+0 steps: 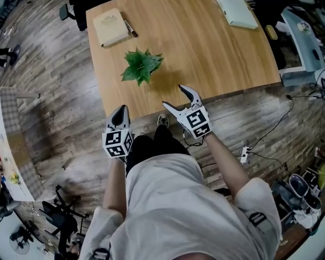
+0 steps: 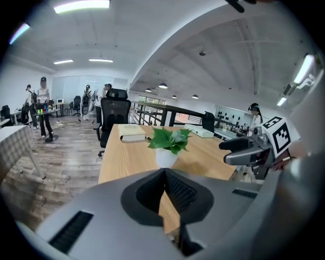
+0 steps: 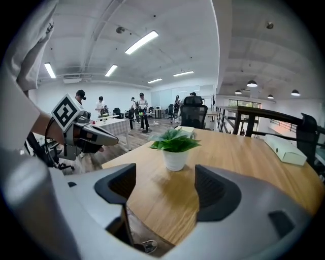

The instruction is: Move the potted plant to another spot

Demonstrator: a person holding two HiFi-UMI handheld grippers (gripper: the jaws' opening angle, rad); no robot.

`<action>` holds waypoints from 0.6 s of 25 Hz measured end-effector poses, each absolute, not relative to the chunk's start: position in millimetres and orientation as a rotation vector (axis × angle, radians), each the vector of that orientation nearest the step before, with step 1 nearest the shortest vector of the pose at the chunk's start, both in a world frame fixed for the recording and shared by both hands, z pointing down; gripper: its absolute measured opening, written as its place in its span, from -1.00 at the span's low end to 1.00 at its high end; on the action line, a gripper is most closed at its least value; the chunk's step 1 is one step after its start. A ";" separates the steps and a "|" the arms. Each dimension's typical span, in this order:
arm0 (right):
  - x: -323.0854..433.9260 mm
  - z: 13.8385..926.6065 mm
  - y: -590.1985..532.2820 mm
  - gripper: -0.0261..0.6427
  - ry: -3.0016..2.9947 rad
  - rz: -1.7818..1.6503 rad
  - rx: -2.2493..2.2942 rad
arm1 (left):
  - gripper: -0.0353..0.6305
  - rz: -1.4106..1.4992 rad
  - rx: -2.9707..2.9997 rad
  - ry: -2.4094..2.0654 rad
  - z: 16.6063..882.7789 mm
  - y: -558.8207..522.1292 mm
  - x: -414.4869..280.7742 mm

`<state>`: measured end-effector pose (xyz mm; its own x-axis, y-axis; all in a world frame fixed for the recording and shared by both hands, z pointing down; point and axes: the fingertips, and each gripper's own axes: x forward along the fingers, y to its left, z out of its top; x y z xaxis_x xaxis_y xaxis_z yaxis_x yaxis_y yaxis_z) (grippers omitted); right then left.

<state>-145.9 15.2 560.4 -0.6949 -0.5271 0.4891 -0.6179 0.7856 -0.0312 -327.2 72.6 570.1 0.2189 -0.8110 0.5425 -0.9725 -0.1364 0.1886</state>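
The potted plant (image 1: 141,65), green leaves in a small white pot, stands upright on the wooden table (image 1: 213,56), a little in from its near edge. My left gripper (image 1: 121,109) hovers over the floor just short of that edge, left of the plant, with its jaws together and nothing in them. My right gripper (image 1: 173,96) is over the table's near edge, right of the plant, jaws apart and empty. In the left gripper view the plant (image 2: 169,141) sits beyond the shut jaws (image 2: 165,171). In the right gripper view the plant (image 3: 175,147) stands ahead of the open jaws (image 3: 165,175).
A tan book (image 1: 110,28) with a pen (image 1: 130,28) beside it lies at the table's far left corner. A white box (image 1: 237,12) lies at the far right. A black office chair (image 2: 115,109) stands behind the table, people stand far back, and cables (image 1: 269,132) run over the floor at right.
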 end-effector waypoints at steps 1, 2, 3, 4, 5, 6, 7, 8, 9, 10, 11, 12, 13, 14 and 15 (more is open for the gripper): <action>-146.7 567.6 12.1 0.17 -2.507 0.275 0.852 | -0.86 0.435 1.988 -1.640 574.7 71.0 -329.0; -148.4 572.2 8.3 0.17 -2.506 0.281 0.852 | -0.86 0.442 1.978 -1.637 579.1 69.5 -330.6; -150.9 574.5 3.2 0.17 -2.508 0.284 0.857 | -0.86 0.447 1.970 -1.632 583.3 67.5 -332.2; -153.5 577.2 -2.2 0.18 -2.508 0.288 0.863 | -0.86 0.453 1.965 -1.627 587.2 65.1 -333.7; -155.8 582.4 -6.6 0.18 -2.504 0.293 0.862 | -0.86 0.460 1.961 -1.622 590.9 62.4 -335.3; -158.4 589.4 -10.2 0.19 -2.496 0.301 0.856 | -0.86 0.467 1.960 -1.616 594.7 59.7 -337.0; -161.7 596.0 -13.6 0.20 -2.489 0.308 0.847 | -0.86 0.474 1.959 -1.608 598.6 57.0 -338.6; -165.7 601.4 -17.0 0.22 -2.484 0.314 0.840 | -0.86 0.481 1.960 -1.597 602.7 54.5 -340.2; -170.1 605.4 -20.2 0.24 -2.482 0.318 0.835 | -0.86 0.489 1.960 -1.583 606.8 52.2 -341.5; -174.4 608.6 -23.4 0.25 -2.481 0.317 0.831 | -0.86 0.498 1.962 -1.569 610.7 49.7 -342.5; -178.3 612.0 -26.7 0.25 -2.479 0.310 0.827 | -0.86 0.506 1.965 -1.555 614.1 46.8 -343.3; -182.0 616.0 -30.0 0.25 -2.474 0.299 0.820 | -0.86 0.514 1.970 -1.541 617.1 43.3 -343.8; -185.5 620.9 -33.4 0.26 -2.467 0.289 0.813 | -0.86 0.521 1.976 -1.529 619.8 39.3 -344.2; -189.0 626.0 -36.6 0.27 -2.459 0.282 0.805 | -0.86 0.525 1.982 -1.518 622.4 35.3 -344.5; -192.6 631.0 -39.7 0.28 -2.452 0.276 0.797 | -0.86 0.528 1.985 -1.508 625.0 31.8 -344.7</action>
